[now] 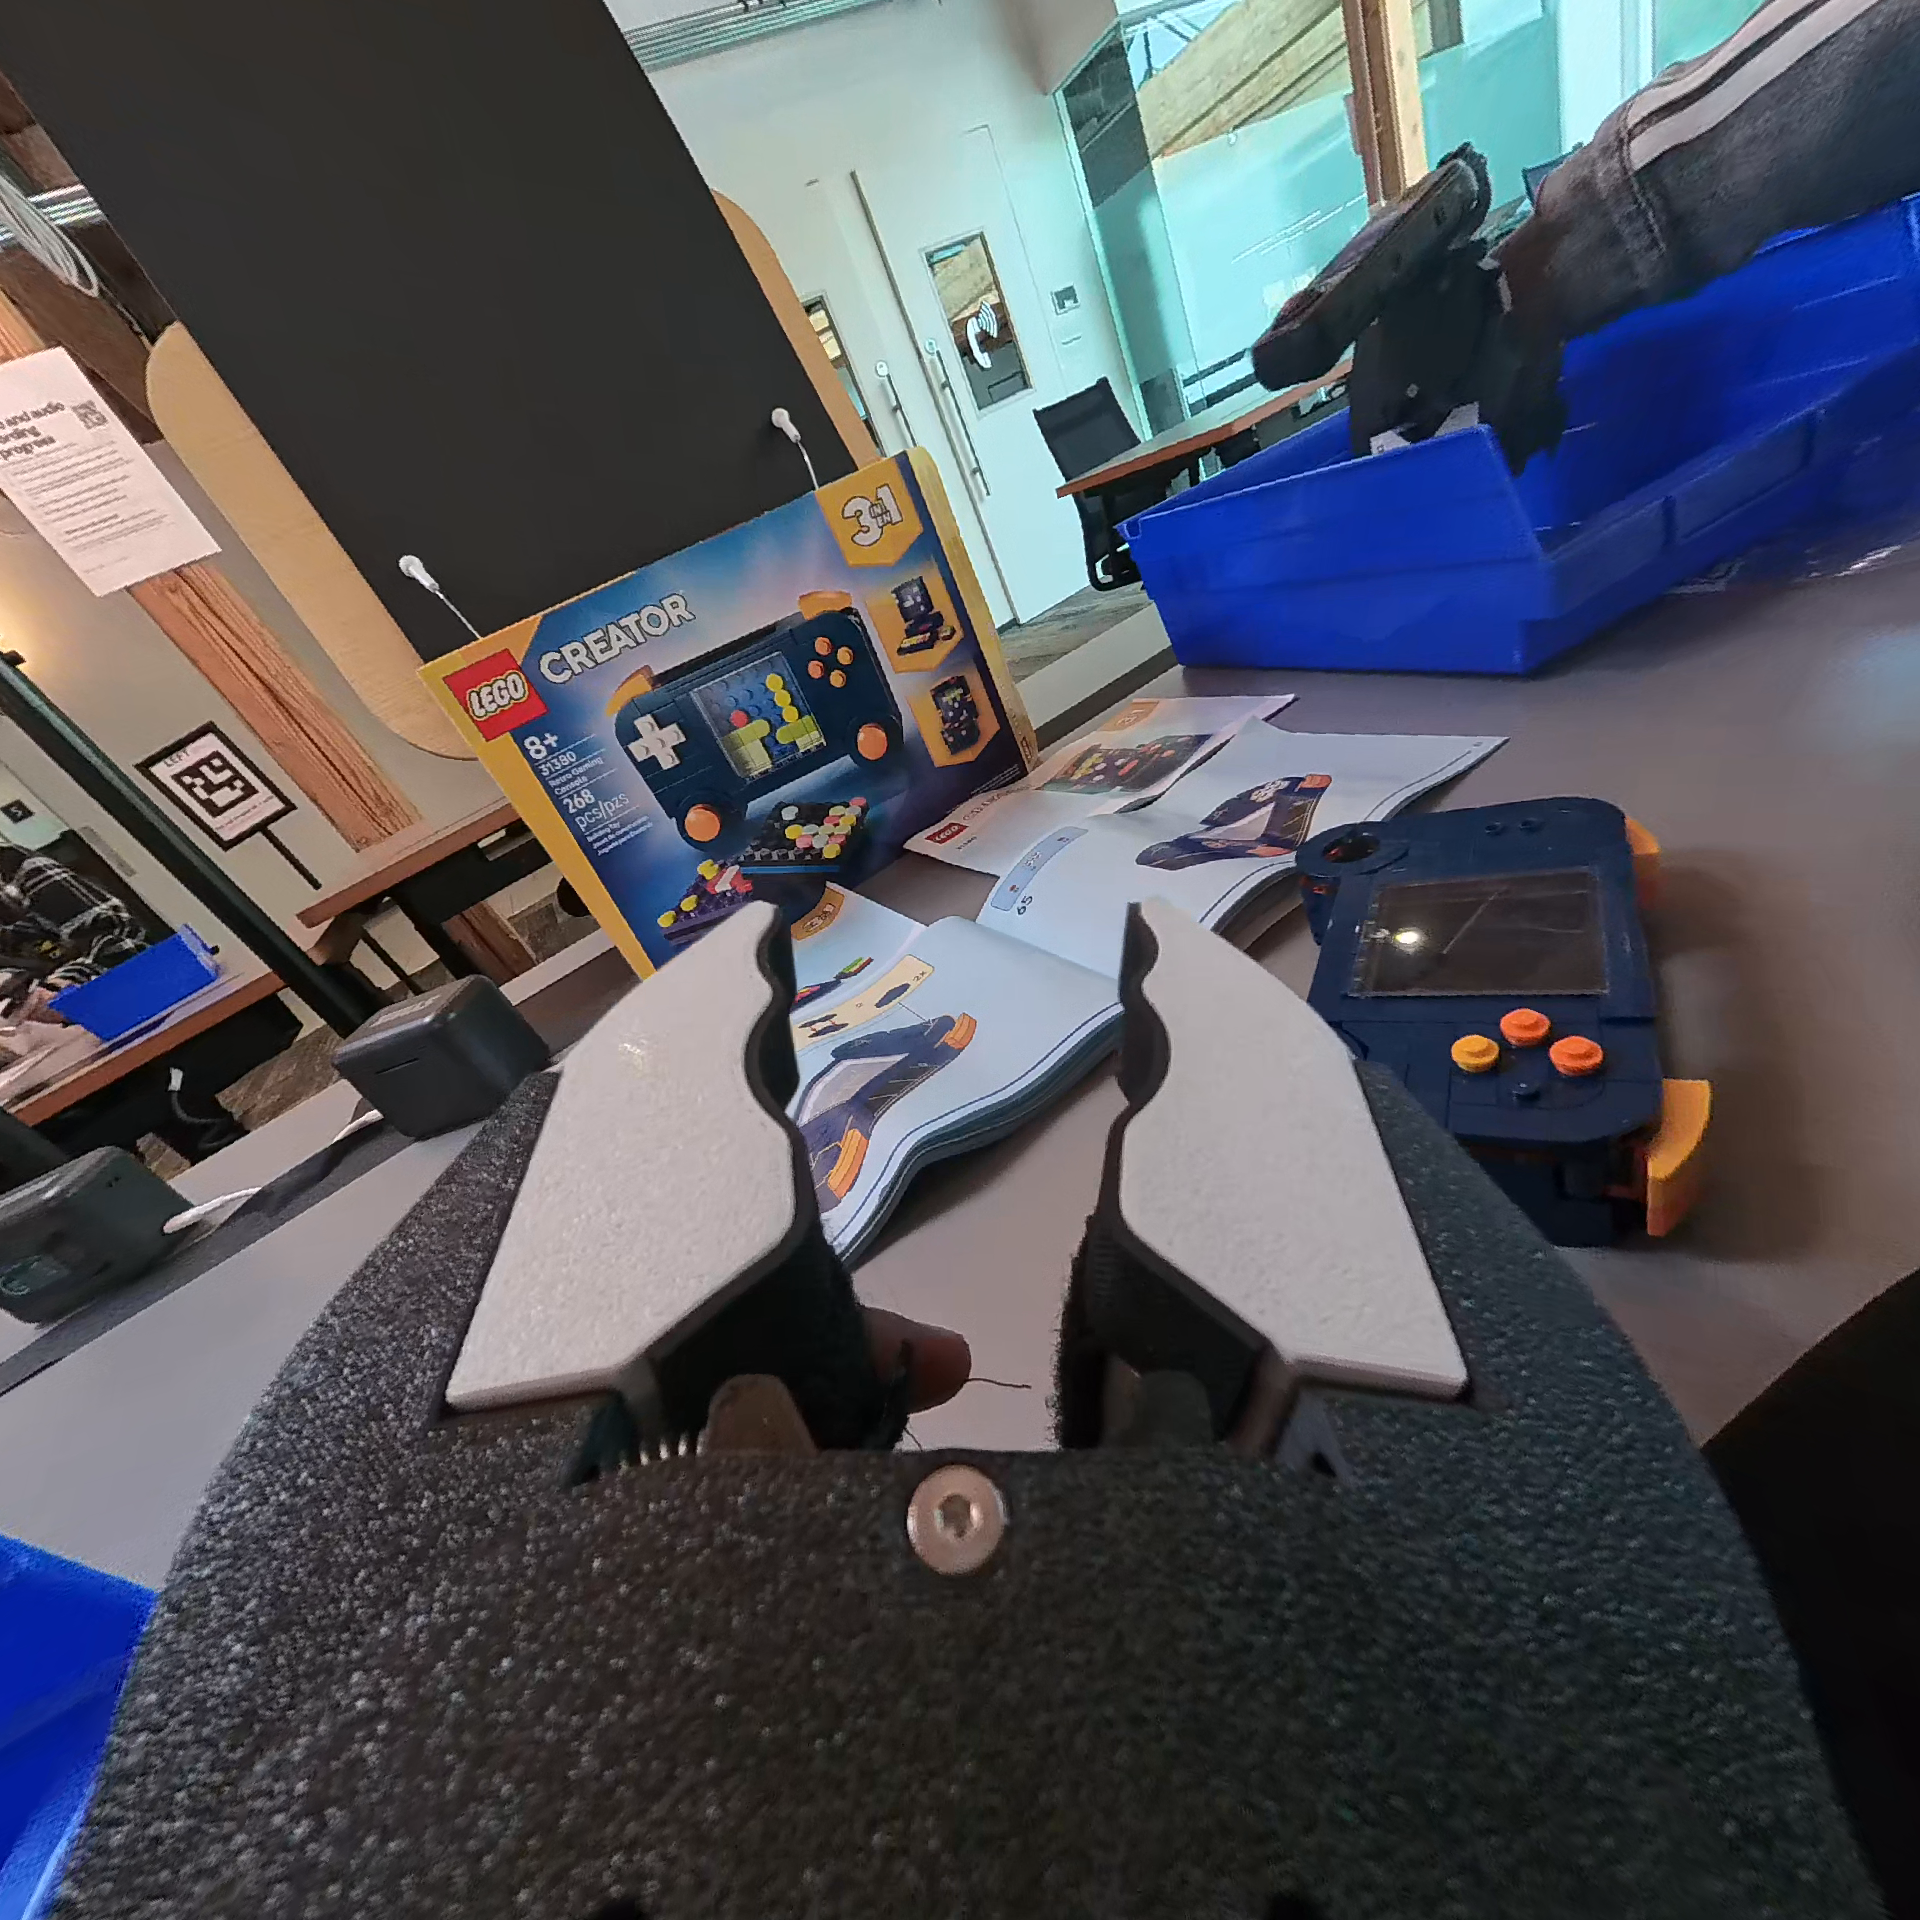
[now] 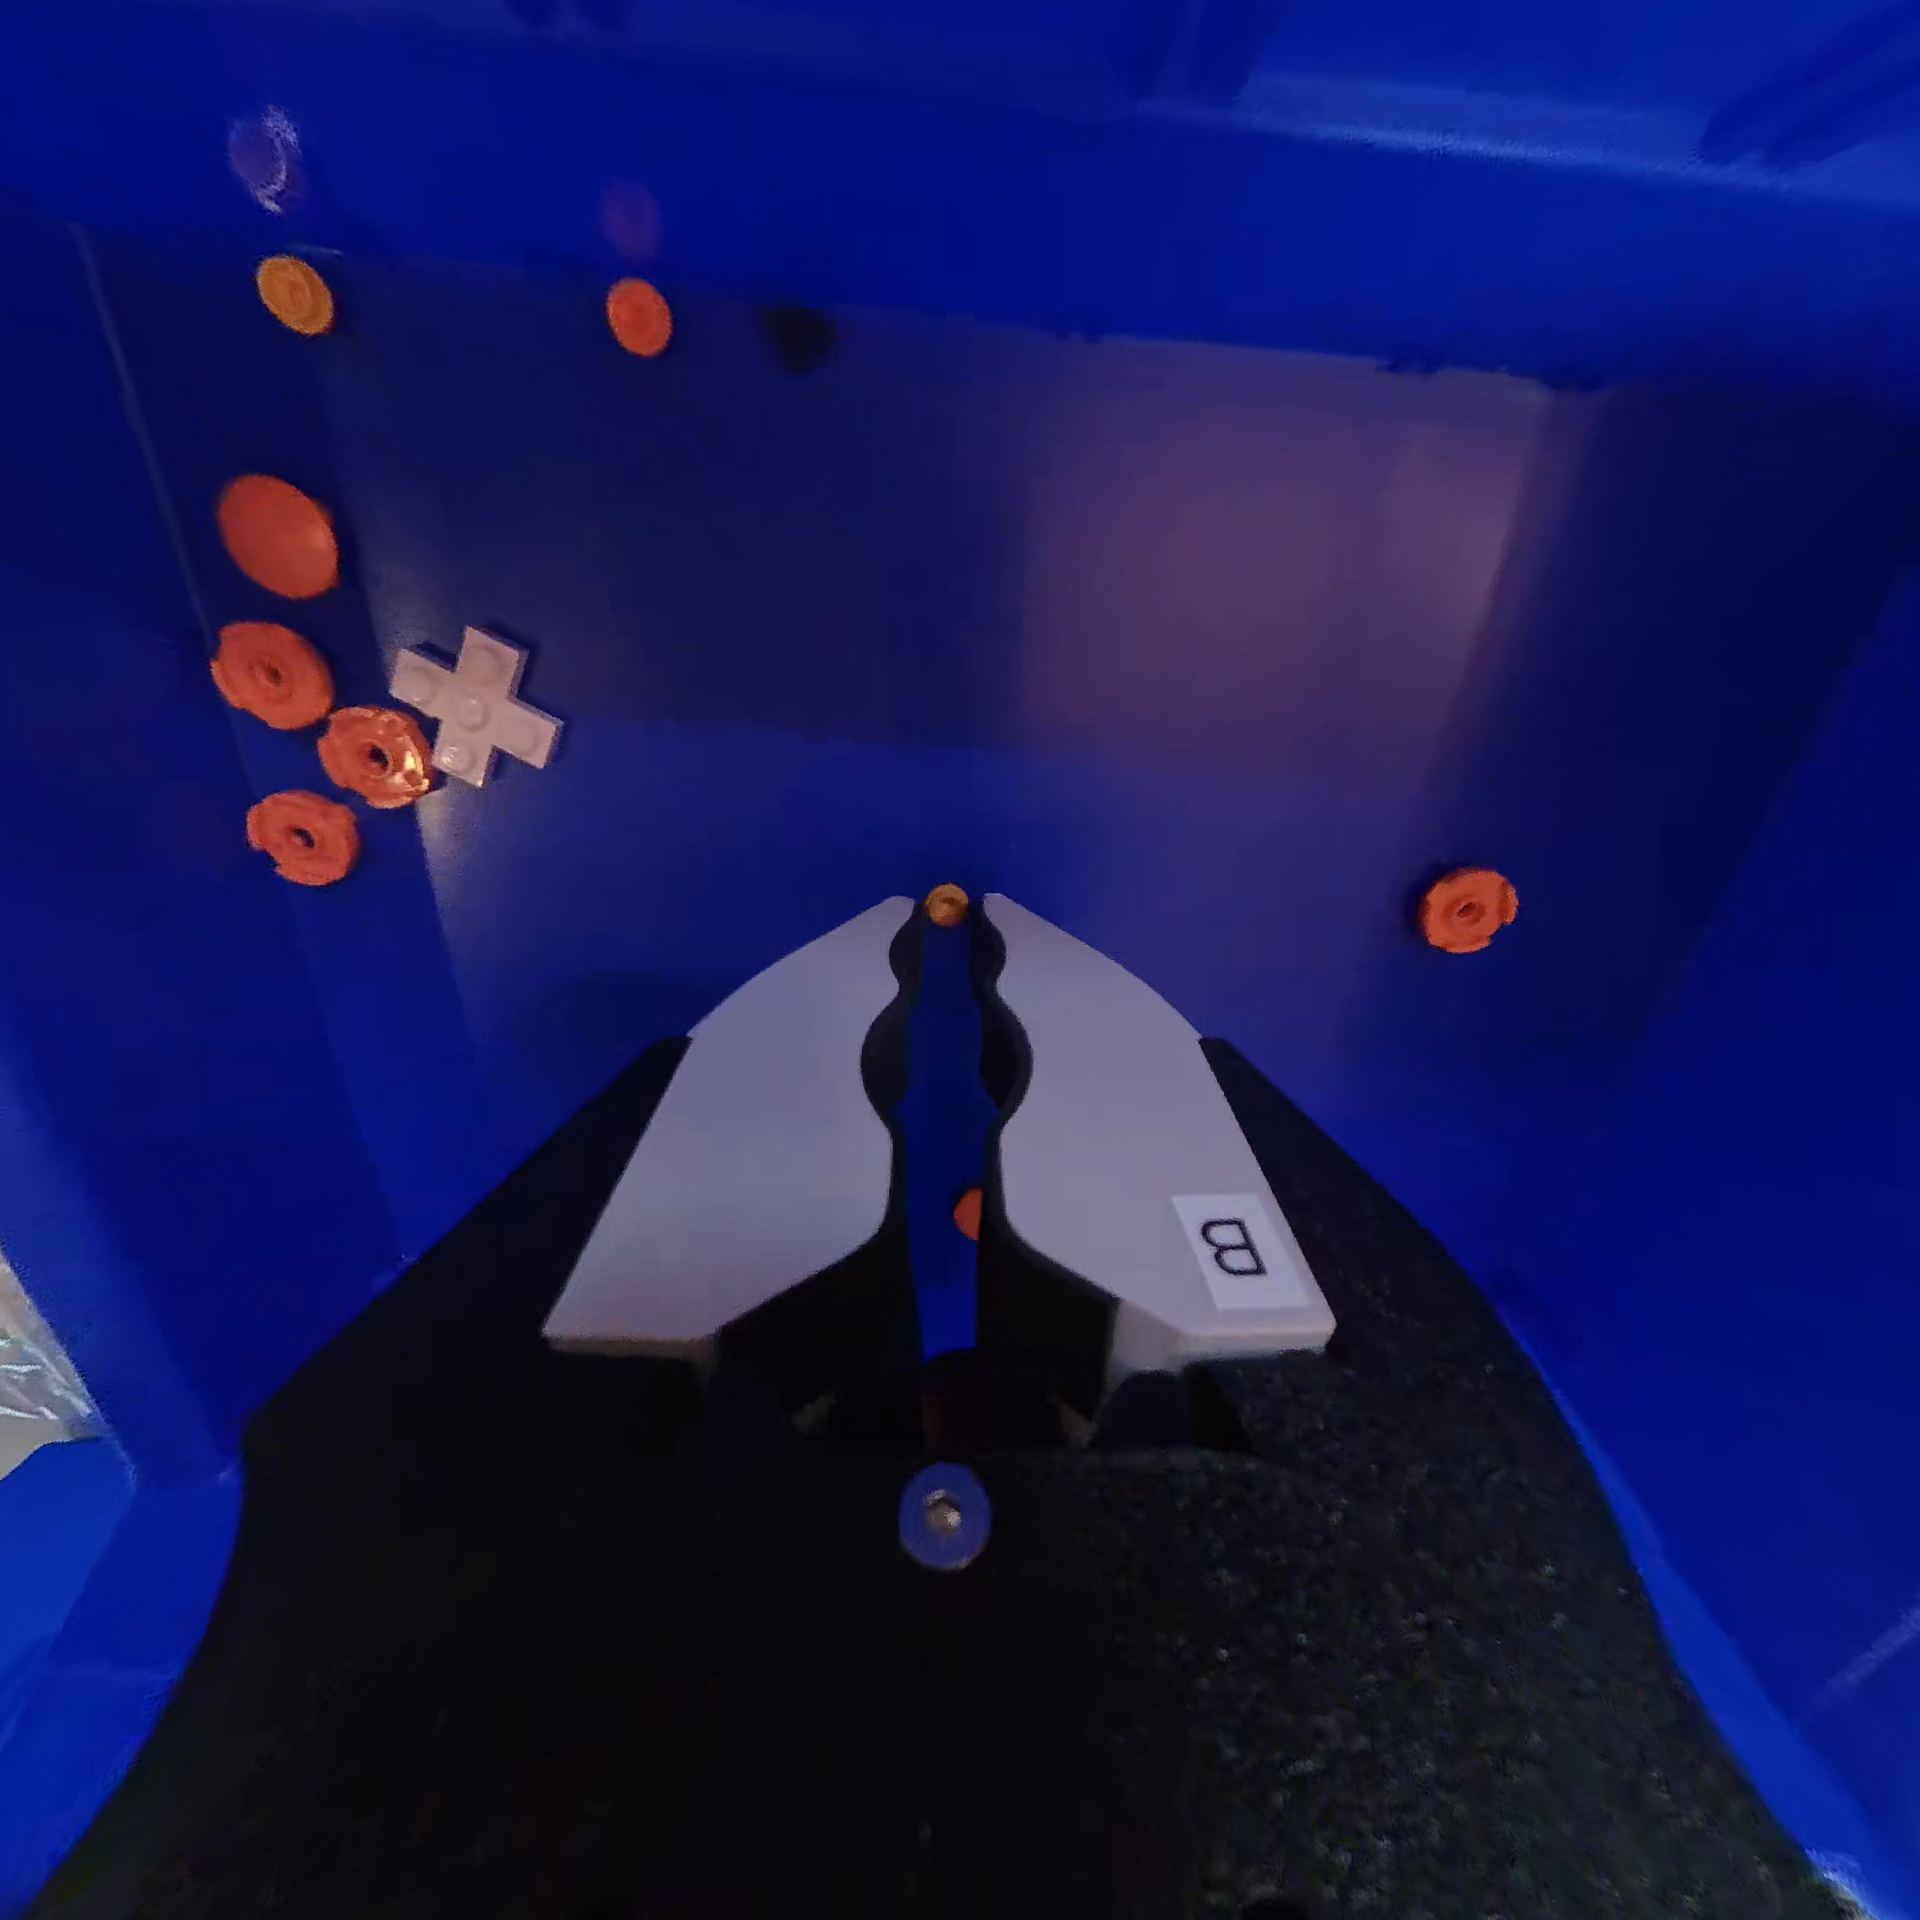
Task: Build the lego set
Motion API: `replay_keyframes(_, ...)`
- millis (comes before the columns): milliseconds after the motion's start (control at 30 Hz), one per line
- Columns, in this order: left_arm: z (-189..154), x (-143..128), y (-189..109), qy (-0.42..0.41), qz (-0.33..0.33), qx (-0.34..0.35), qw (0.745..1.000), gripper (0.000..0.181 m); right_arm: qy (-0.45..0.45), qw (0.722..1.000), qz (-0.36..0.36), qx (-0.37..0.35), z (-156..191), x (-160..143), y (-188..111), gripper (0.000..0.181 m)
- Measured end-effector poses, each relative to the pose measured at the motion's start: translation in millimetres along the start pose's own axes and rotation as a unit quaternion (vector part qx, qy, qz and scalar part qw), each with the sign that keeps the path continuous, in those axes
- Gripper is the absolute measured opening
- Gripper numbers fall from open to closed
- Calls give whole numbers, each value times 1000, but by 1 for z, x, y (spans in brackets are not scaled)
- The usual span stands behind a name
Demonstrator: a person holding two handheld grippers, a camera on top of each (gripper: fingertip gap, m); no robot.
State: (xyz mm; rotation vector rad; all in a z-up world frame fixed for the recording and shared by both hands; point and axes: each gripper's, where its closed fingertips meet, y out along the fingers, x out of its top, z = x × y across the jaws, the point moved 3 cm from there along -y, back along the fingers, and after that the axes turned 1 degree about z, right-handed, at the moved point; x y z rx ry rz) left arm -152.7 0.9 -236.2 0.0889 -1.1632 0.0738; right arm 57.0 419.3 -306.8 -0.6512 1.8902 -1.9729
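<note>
In the left wrist view my left gripper (image 1: 951,920) is open and empty above the grey table, over an open instruction booklet (image 1: 935,1049). The dark blue console model (image 1: 1486,997) with orange buttons lies to its right. My right gripper (image 2: 947,902) is inside the blue bin (image 2: 1143,582), shut on a small yellow-orange round piece (image 2: 947,904) at its fingertips. Several orange round pieces (image 2: 272,673) and a white cross plate (image 2: 476,704) lie at the bin's left. The right gripper also shows far off, reaching into the bin (image 1: 1403,343).
The set's box (image 1: 727,717) stands behind the booklets. A second booklet (image 1: 1195,810) lies open beside it. The blue bin (image 1: 1403,561) sits at the table's far right. Black boxes (image 1: 436,1049) rest at the left. One orange piece (image 2: 1465,910) lies alone at the bin's right. There is about 45 cm between the tips of the two grippers. To reach the white cross plate (image 2: 476,704) in a straight line is about 8 cm for my right fingers, about 35 cm for my left.
</note>
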Motion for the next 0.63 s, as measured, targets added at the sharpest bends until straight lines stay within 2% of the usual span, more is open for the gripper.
replay_keyframes(167, -1, 2, 0, 4, -2, -4, 1000, 60, 5, 1000, 4, -9, -1, 3, -2, 7)
replay_keyframes(233, -2, 4, -1, 9, -8, -5, 1000, 60, 18, 999, -14, -28, 1, 8, -13, 7)
replay_keyframes(333, -3, 12, -1, 8, -23, -10, 1000, 60, 51, 992, -85, -77, 8, 28, -53, 7)
replay_keyframes(400, -5, 23, -2, 2, -45, -16, 999, 59, 85, 975, -184, -91, 26, 52, -92, 7)
replay_keyframes(433, -6, 30, -2, -2, -57, -20, 998, 58, 102, 958, -252, -86, 40, 68, -115, 7)
replay_keyframes(500, -10, 44, -3, -13, -83, -32, 996, 54, 124, 901, -414, -38, 80, 102, -163, 7)
replay_keyframes(567, -15, 59, -2, -33, -109, -51, 992, 52, 118, 816, -563, 51, 129, 131, -206, 6)
replay_keyframes(633, -20, 77, -1, -64, -141, -70, 986, 50, 93, 727, -665, 139, 178, 150, -232, 6)
